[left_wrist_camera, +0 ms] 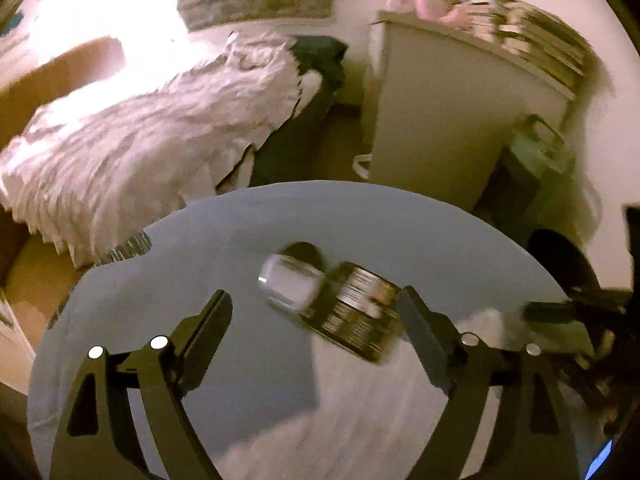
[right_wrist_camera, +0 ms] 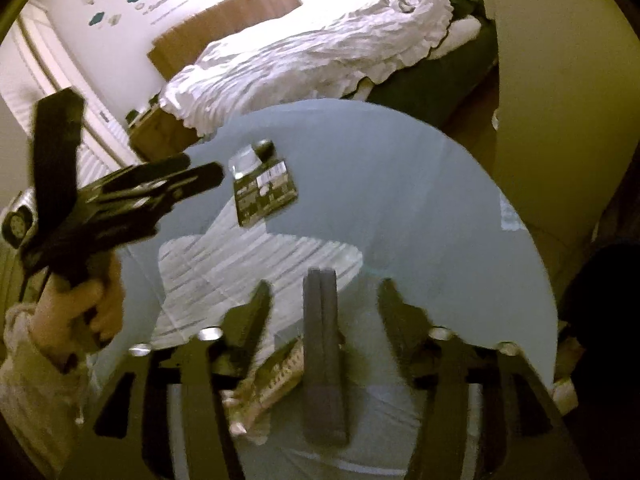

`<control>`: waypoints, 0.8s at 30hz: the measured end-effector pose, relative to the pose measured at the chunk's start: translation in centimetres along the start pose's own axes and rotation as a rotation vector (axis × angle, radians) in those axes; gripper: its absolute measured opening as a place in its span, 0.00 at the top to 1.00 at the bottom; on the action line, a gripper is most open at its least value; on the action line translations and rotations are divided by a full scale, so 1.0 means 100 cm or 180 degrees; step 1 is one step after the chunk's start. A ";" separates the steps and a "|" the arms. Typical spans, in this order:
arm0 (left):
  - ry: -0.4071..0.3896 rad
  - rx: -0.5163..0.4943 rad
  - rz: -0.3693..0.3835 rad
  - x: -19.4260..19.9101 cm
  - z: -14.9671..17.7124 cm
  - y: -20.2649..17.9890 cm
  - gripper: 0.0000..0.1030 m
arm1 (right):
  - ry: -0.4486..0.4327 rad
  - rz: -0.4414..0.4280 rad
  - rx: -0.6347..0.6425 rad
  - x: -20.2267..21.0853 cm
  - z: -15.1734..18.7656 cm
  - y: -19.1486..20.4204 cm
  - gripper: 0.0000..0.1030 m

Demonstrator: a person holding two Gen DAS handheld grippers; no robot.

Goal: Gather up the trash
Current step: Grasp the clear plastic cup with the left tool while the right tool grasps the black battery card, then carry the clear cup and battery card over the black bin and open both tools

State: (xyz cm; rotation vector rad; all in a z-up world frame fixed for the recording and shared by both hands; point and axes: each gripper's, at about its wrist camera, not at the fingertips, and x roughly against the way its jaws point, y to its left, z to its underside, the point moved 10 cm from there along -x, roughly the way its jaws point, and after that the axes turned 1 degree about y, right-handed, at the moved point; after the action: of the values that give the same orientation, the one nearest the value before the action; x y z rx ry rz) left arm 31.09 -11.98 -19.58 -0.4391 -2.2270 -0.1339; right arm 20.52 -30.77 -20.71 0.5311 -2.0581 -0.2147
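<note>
A bedroom, with a round glass counter [right_wrist_camera: 400, 184] in front of an unmade bed [right_wrist_camera: 304, 56]. Nearest, the right gripper [right_wrist_camera: 324, 292] has its jaws spread over the glass, nothing between them. Beyond it a dark blister package [right_wrist_camera: 262, 190] lies flat on the counter. The left gripper [left_wrist_camera: 314, 308], jaws spread wide, hovers just before that package [left_wrist_camera: 344, 308] without pinching it.

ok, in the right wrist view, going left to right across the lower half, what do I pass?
The person's hand holding the left tool → crumpled wrapper → grey upright piece → bare glass table.
</note>
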 end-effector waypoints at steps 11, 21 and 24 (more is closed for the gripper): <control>0.0217 -0.0053 0.0095 -0.047 -0.001 0.022 0.40 | 0.0113 0.0241 0.0981 -0.055 -0.047 0.055 0.24; 0.0122 0.0170 0.0137 -0.043 -0.005 0.033 0.61 | 0.0357 0.0436 0.1278 -0.098 -0.060 0.069 0.41; 0.0104 0.0257 0.0179 -0.038 -0.002 0.036 0.61 | 0.0335 0.0231 0.1065 -0.086 -0.059 0.064 0.41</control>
State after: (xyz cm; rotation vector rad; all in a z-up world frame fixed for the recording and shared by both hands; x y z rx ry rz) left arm 34.78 -9.66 -22.53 -0.4519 -2.1774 -0.0212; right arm 27.59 -20.83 -22.00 0.6539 -2.0155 0.2010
